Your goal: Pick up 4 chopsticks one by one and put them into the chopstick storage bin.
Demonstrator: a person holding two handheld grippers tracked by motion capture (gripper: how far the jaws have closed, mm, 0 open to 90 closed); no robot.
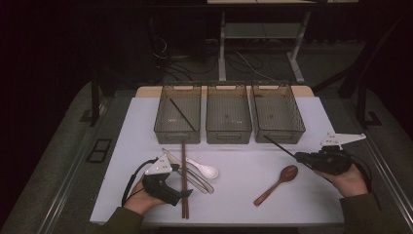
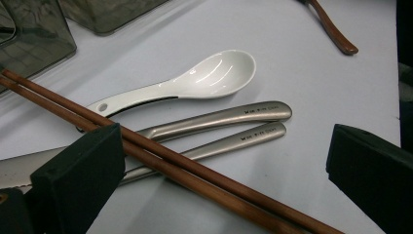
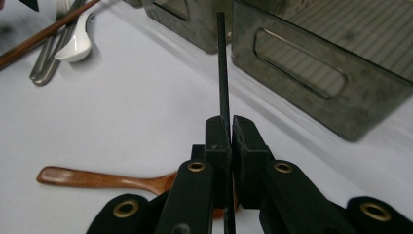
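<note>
Right gripper view: right claw (image 3: 230,127) clamped on thin black chopstick (image 3: 222,63), raised off white bench (image 3: 122,107) toward smoky plastic bins (image 3: 311,63), likely for sorting; left claw (image 2: 219,161) apart, straddling brown wooden chopsticks (image 2: 160,158).

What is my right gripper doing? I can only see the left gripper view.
Observer: The right gripper is shut on a thin black chopstick, whose tip points at the bins.
Operator: Has anything gone into a bin?
Observer: A second black chopstick lies slantwise in the left bin.
Operator: Where's the bowl end of that wooden spoon?
Observer: The wooden spoon lies close to that gripper, bowl toward it, untouched.
</note>
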